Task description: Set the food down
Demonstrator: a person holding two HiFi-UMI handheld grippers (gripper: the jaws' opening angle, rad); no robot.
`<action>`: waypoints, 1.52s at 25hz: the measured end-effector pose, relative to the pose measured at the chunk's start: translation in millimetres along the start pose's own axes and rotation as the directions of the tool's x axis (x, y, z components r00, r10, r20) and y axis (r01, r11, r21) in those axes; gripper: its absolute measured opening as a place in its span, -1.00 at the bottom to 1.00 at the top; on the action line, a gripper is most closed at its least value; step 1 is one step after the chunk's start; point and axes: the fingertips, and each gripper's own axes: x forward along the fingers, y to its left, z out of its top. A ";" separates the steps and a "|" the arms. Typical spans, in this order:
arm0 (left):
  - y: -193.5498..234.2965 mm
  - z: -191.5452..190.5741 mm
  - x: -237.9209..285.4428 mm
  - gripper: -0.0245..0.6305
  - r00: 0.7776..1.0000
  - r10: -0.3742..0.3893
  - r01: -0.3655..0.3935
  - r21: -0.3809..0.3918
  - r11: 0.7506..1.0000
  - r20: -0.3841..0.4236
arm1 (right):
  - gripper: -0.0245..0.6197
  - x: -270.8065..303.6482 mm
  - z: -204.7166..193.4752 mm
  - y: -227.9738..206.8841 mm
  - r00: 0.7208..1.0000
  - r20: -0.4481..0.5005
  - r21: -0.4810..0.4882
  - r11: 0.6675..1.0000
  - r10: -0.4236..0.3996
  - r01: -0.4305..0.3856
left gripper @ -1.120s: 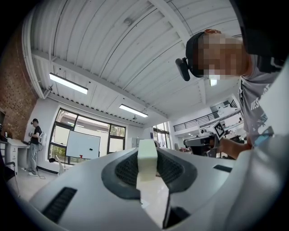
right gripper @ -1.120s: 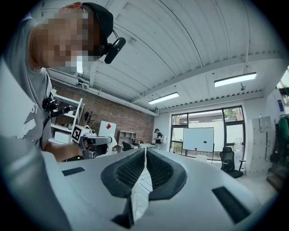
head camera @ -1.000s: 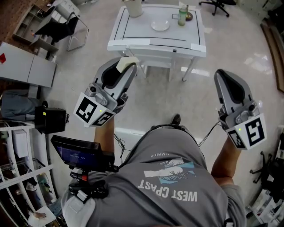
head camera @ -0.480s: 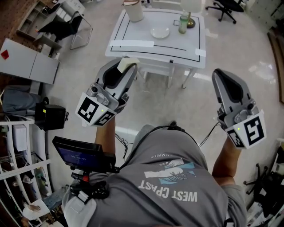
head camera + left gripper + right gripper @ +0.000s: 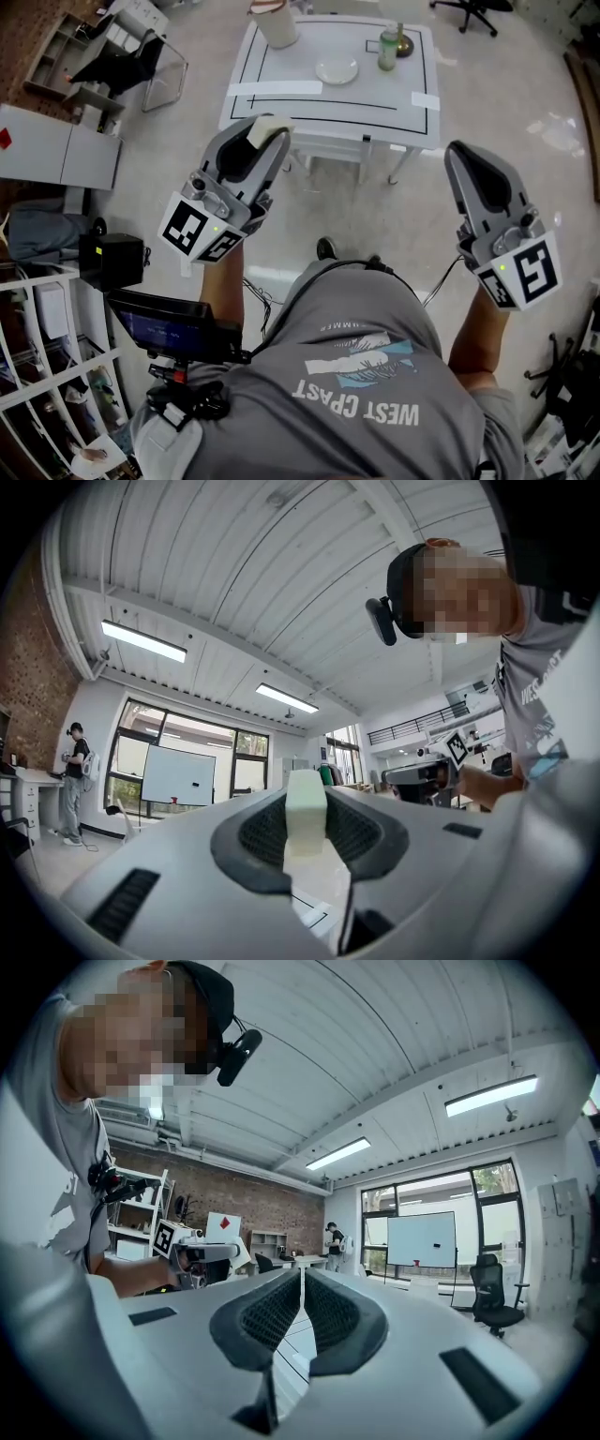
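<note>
My left gripper (image 5: 270,141) is held up in front of my body, shut on a pale cream block of food (image 5: 263,129) that sticks out past its tips. In the left gripper view the food (image 5: 306,810) stands upright between the dark pads. My right gripper (image 5: 467,155) is raised at the right, shut with nothing in it; its pads (image 5: 281,1312) meet along a thin line. Ahead stands a white table (image 5: 281,89) with a small white plate (image 5: 337,70), a green bottle (image 5: 387,49) and a white container (image 5: 277,23). Both grippers are short of the table's near edge.
A black chair (image 5: 127,56) and grey cabinets (image 5: 56,150) stand at the left, with a black box (image 5: 111,261) on the floor and white shelving (image 5: 47,356) below it. An office chair (image 5: 464,11) is beyond the table. A person (image 5: 75,780) stands far off by the windows.
The table has shifted a little in the head view as the person steps towards it. Both grippers keep the same pose, and the food stays in the left one.
</note>
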 end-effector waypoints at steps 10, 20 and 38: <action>66.4 -3.7 9.7 -0.61 0.995 -0.097 0.097 -0.020 0.995 0.021 | -0.90 60.2 9.2 6.5 0.997 0.007 -0.007 0.997 -0.079 0.079; 94.4 -19.7 33.5 -0.61 0.992 -0.123 0.123 -0.041 0.992 0.012 | -0.90 82.7 5.4 -5.8 0.996 -0.009 0.012 0.996 -0.093 0.093; 131.5 -76.1 152.1 -0.61 0.996 -0.021 0.018 -0.029 0.999 -0.084 | -0.90 105.9 -19.4 -132.7 1.000 0.000 0.001 1.000 0.003 -0.003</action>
